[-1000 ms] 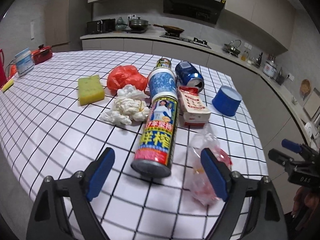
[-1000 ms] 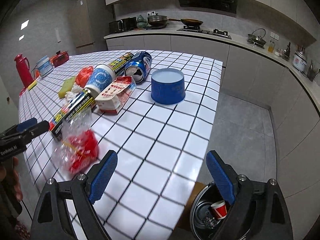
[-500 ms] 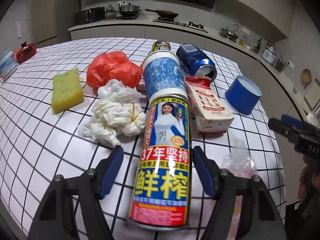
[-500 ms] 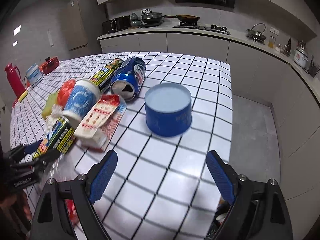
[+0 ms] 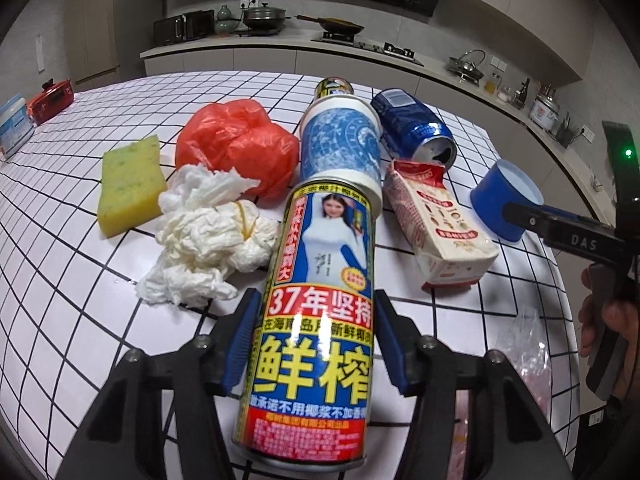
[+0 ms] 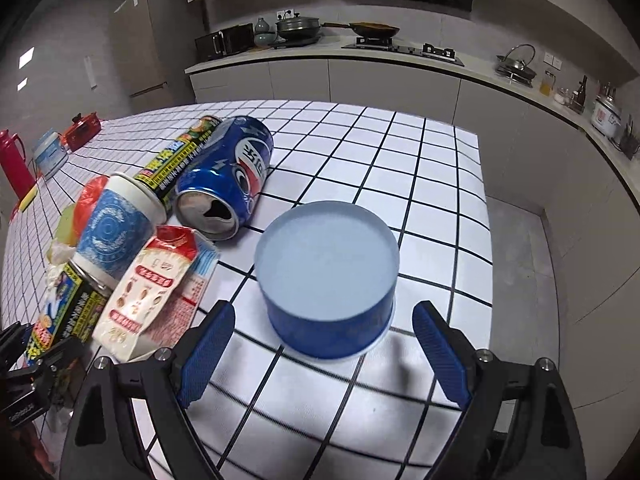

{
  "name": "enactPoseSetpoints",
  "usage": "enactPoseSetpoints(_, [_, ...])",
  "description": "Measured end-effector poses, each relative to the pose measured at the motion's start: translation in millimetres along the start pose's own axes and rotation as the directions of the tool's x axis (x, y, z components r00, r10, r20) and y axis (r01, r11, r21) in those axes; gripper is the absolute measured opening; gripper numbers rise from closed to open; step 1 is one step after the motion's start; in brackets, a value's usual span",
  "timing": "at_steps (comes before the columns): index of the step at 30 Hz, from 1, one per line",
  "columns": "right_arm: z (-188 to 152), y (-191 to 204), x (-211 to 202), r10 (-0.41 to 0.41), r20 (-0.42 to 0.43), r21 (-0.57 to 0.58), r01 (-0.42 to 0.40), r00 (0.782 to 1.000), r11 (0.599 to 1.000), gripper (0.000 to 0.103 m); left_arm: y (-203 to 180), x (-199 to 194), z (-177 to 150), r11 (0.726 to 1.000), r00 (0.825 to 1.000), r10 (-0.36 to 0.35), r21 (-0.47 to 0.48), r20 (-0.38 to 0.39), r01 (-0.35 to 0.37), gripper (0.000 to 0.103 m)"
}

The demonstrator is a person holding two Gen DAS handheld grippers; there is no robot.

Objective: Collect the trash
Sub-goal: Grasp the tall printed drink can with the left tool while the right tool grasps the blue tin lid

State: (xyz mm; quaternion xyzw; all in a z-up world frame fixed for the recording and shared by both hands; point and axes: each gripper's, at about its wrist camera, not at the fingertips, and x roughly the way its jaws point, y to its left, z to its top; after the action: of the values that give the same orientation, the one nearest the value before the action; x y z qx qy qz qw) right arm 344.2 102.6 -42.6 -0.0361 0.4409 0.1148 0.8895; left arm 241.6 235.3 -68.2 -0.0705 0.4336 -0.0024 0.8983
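A tall coconut-juice can (image 5: 316, 312) lies on the checked table, and my left gripper (image 5: 316, 340) is shut on its near half, both pads against its sides. Behind it lie a blue-and-white paper cup (image 5: 340, 140), a crumpled tissue (image 5: 208, 236), a red plastic bag (image 5: 240, 140), a yellow sponge (image 5: 128, 184), a blue Pepsi can (image 5: 416, 128) and a milk carton (image 5: 436, 220). My right gripper (image 6: 324, 356) is open, its fingers on either side of an upturned blue bowl (image 6: 328, 272) without touching it. The juice can (image 6: 68, 312) and carton (image 6: 148, 296) lie left of it.
A clear plastic bag (image 5: 540, 360) with red bits lies at the near right table edge. A red kettle (image 6: 12, 160) and small boxes stand at the far left. The table's right edge (image 6: 480, 184) drops to the grey floor. Kitchen counters run behind.
My left gripper moved forward and closed from wide open onto the juice can. My right gripper moved forward from the table edge until its open fingers flank the blue bowl.
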Motion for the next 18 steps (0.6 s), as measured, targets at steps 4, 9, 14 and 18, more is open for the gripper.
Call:
enactPoseSetpoints(4, [3.8,2.4,10.2,-0.006,-0.009,-0.006,0.006,1.0,1.0,0.092,0.8,5.8,2.8,1.0,1.0,-0.001,-0.008,-0.011,0.001,0.058])
enactPoseSetpoints(9, [8.6,-1.7,17.8,-0.013,-0.007,0.016,0.013,1.0,1.0,0.09,1.8,10.9,4.9,1.0,1.0,-0.004,-0.016,-0.016,0.003,0.058])
enactPoseSetpoints(14, [8.2,-1.7,14.5,0.009,-0.006,0.021,-0.009,1.0,1.0,0.078,3.4,7.7,5.0,1.0,1.0,-0.02,-0.017,0.004,0.02,0.054])
enactPoseSetpoints(18, [1.8,1.6,0.2,0.01,0.012,0.013,-0.01,1.0,1.0,0.078,3.4,-2.5,2.4,1.0,1.0,-0.023,-0.02,0.021,0.024,0.054])
